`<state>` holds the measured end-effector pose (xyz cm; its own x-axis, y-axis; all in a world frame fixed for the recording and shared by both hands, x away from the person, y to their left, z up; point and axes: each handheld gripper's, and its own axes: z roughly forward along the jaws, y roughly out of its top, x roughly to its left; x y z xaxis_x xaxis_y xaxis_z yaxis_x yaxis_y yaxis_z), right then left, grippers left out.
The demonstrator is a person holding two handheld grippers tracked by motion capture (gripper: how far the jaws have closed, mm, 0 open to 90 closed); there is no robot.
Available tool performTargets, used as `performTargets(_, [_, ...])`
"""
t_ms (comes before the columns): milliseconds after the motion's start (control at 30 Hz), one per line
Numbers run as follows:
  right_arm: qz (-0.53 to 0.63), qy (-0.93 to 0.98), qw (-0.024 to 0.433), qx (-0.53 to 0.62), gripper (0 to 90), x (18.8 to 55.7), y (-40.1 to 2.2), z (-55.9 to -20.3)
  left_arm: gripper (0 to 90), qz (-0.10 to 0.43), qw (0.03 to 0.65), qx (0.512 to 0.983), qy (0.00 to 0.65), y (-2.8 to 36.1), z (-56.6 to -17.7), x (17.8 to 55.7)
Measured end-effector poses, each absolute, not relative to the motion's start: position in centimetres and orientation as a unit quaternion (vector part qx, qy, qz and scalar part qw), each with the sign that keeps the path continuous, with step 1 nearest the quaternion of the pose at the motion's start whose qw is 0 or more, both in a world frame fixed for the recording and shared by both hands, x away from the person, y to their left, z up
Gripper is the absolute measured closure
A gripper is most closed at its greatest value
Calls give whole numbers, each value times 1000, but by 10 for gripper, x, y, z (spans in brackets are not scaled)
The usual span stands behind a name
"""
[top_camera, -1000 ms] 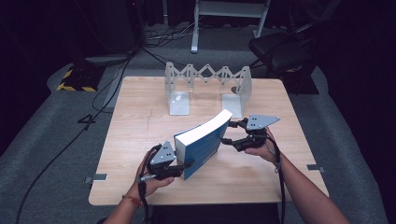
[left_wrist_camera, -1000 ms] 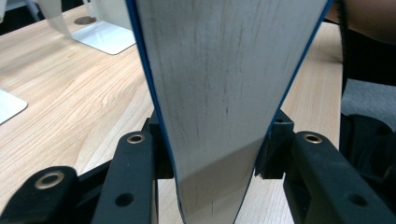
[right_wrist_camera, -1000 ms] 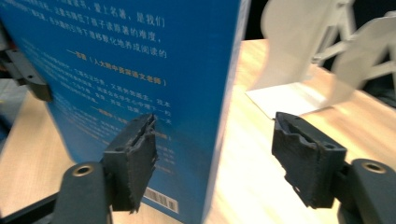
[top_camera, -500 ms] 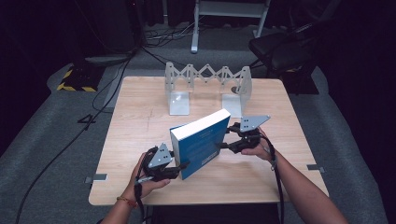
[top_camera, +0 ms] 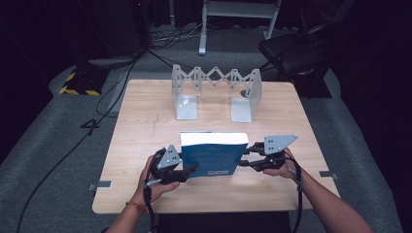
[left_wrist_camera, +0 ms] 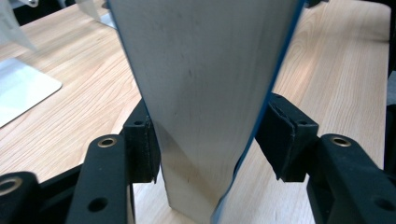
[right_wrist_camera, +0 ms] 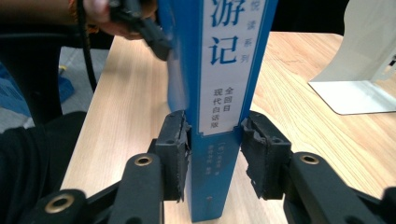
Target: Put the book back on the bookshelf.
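Since the earlier frames the book (top_camera: pixel 214 154) has swung from a diagonal tilt to lie square across the table (top_camera: pixel 145 116), its long side parallel to the near edge, and the right gripper (top_camera: pixel 248 163) has come in against its spine end. Book stands on edge near the front of the table, blue cover facing the person, page block up. Right gripper: jaws have just been closing, and in the right gripper view (right_wrist_camera: pixel 212 154) both pads sit against the blue spine, clamping it low down. Left gripper (top_camera: pixel 192 171): jaws have just been opening; in the left gripper view (left_wrist_camera: pixel 205 144) the page edge runs between them, the left pad touching the pages, the right pad just beside the blue cover with a slight gap, so the hold looks loose. Bookend rack (top_camera: pixel 217 92) stands at the far side of the table, well apart from the book
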<state>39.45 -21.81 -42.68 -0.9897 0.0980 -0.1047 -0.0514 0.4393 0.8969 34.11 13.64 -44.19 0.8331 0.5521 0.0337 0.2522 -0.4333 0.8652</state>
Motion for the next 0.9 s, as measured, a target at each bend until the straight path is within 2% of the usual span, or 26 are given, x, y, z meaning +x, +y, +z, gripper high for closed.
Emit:
performTargets(133, [522, 847, 94, 24, 620, 382, -231, -425, 445, 143, 477, 838, 221, 121, -441, 354])
performTargets(467, [546, 829, 89, 85, 605, 393, -269, -433, 438, 119, 494, 836, 207, 87, -442, 387])
performTargets(567, [546, 828, 90, 90, 546, 395, -270, -433, 437, 117, 499, 833, 208, 83, -442, 391])
performTargets(767, [548, 822, 100, 119, 501, 400, -269, -434, 434, 118, 508, 826, 212, 75, -443, 398])
performTargets(833, [552, 817, 96, 137, 554, 404, -269, -434, 431, 117, 510, 825, 212, 75, -444, 399])
performTargets(900, [558, 814, 87, 136, 564, 406, -268, -434, 429, 117, 506, 829, 208, 77, -444, 399])
